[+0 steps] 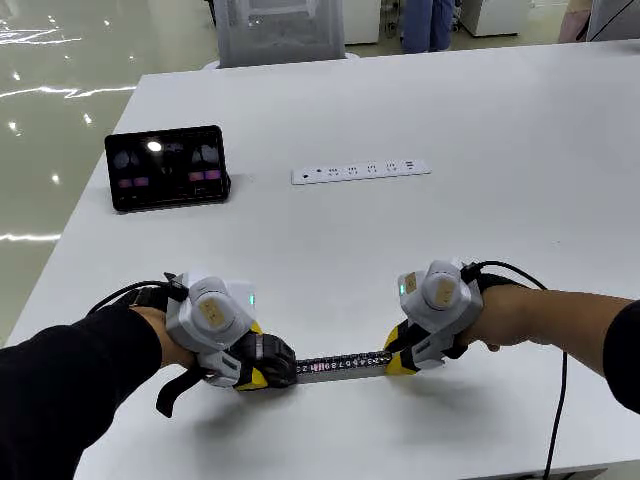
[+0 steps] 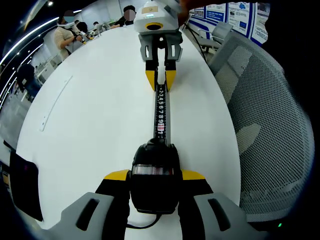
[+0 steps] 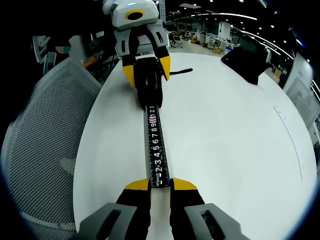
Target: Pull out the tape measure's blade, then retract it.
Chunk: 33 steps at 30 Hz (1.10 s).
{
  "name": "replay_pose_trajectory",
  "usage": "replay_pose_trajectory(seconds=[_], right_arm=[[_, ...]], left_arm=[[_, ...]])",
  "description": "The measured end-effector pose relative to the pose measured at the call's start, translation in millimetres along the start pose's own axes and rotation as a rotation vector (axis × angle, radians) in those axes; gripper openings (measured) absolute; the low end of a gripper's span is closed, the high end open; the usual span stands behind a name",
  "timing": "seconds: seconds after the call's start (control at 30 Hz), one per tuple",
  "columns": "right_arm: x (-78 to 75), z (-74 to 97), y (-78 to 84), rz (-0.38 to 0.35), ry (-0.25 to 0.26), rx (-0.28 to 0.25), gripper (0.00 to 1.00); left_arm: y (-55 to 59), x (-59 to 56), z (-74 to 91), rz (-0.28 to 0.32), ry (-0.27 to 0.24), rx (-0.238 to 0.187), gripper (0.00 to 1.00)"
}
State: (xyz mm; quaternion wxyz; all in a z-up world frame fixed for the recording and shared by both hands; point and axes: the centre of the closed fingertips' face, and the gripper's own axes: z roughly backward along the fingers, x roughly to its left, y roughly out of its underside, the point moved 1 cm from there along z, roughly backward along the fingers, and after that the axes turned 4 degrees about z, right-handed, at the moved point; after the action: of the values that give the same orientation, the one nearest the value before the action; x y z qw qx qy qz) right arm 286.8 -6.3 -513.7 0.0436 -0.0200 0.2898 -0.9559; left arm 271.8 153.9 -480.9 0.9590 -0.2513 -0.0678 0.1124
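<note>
At near tabletop [image 1: 420, 230] edge: left gripper [image 1: 262, 366] has its fingers [image 2: 118, 175] clamped on the case [image 2: 155, 172], one each side. Right gripper [image 1: 396, 362] pinches the blade [image 1: 340, 366] tip between its fingers [image 3: 183, 185]. Blade is out a short way, stretched straight between the two, markings up. Can't tell if it touches the surface.

Risks, my read:
- Right pinch sits on the very end of a thin, slick strip. If it slips under pull, the spring whips the blade back into the case.
- Case looks smooth and rounded, and is held by its sides only. Pull along the blade could twist it or drag it out of the left fingers.
- Off-axis pull could kink the blade.
- On retract, a full release would slam the tip into the case mouth. Safer to walk the right gripper back toward the left.
- Cable [image 1: 556, 400] trails off the near edge and could snag.

Surface: white, matte, smooth, so little friction to help hold anything. Mid-table: white power strip [image 1: 360, 171], then a dark tablet [image 1: 167, 166] propped at left, screen lit. Past the far edge: grey chair [image 1: 280, 30], glossy floor [image 1: 60, 120] mirroring ceiling lights.
</note>
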Motion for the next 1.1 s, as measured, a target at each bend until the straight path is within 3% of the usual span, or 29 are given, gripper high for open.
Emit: replay_pose_trajectory(seconds=[1.1], right_arm=[[1.5,11.4,17.8,-0.011,0.004,0.011,0.1]], left_arm=[[0.1,-0.2,-1.1,0.002,-0.002,0.003,0.31]])
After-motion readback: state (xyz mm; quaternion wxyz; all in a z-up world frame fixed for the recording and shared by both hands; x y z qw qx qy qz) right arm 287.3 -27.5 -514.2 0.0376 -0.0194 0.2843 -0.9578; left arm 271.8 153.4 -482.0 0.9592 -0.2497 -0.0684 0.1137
